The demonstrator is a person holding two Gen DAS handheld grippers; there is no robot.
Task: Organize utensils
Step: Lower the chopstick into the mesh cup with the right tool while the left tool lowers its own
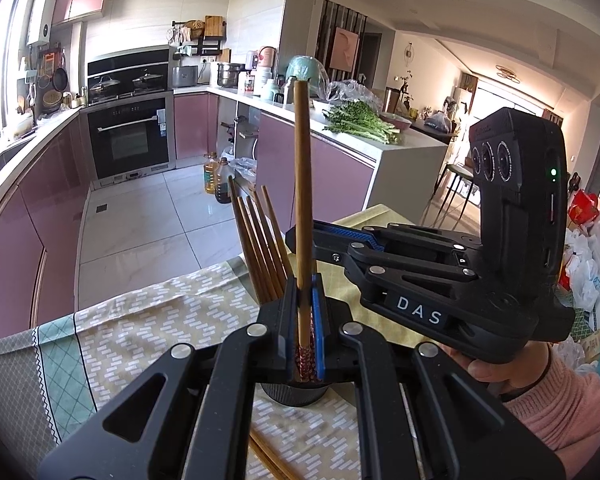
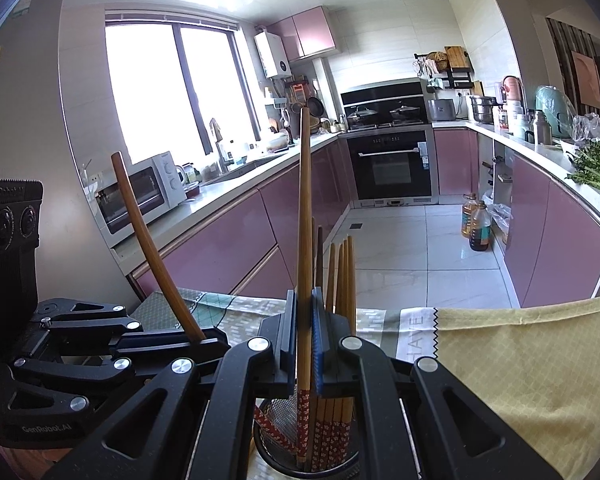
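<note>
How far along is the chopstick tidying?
Done: several chopsticks already stand in the mesh holder. In hand: the left gripper and the right gripper are each shut on one chopstick over the holder. Left: at least a couple of chopsticks lie on the tablecloth.

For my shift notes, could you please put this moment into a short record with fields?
place: kitchen table with a patterned cloth
left claw: shut on one chopstick, held upright
right claw: shut on another chopstick, its patterned end down in the holder
holder: dark mesh cup, several chopsticks standing in it
loose: more chopsticks lying on the cloth
task state: sorting not yet done
</note>
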